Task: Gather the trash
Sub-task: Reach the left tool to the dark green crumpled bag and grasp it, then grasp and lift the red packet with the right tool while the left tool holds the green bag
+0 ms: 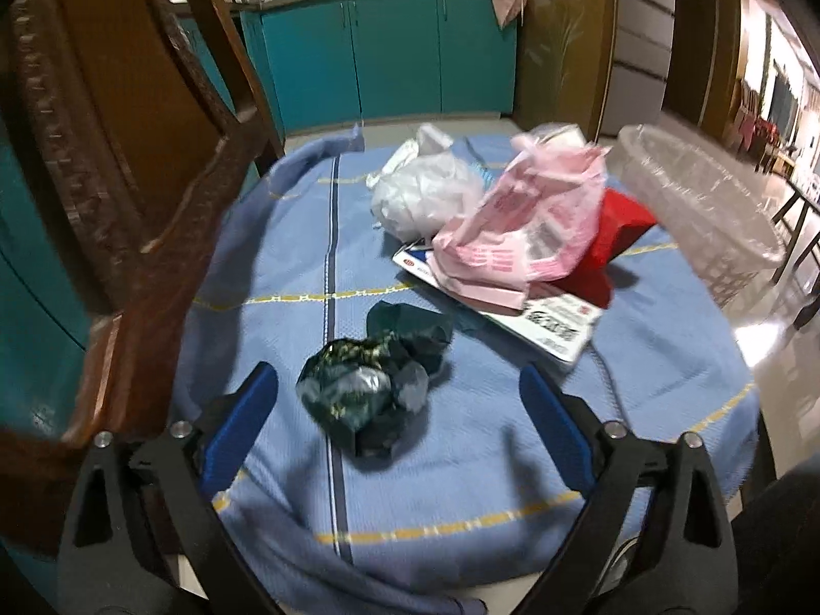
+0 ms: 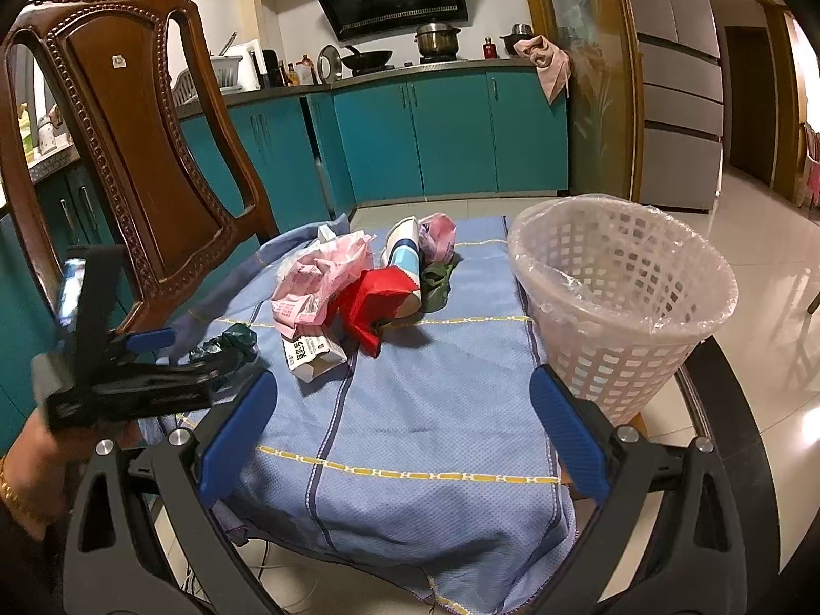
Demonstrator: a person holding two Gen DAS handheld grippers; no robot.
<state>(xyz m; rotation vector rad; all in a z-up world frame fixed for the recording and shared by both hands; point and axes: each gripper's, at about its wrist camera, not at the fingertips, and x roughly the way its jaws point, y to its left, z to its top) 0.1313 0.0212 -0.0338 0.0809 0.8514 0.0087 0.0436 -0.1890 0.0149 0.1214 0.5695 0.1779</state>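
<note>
Left gripper (image 1: 397, 400) spread wide around one crumpled dark-green foil wrapper (image 1: 369, 389) near the left edge of the blue cloth-covered table (image 2: 420, 410); mid-table, one heap — pink plastic bag (image 2: 323, 277), red wrapper (image 2: 379, 302), printed carton (image 2: 312, 353). Right gripper (image 2: 405, 410) wide, empty. One white lattice basket (image 2: 622, 297) at the right edge.

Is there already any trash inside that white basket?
No, in the right wrist view the white basket shows only its clear liner, and the pink bag lies on the cloth.
</note>
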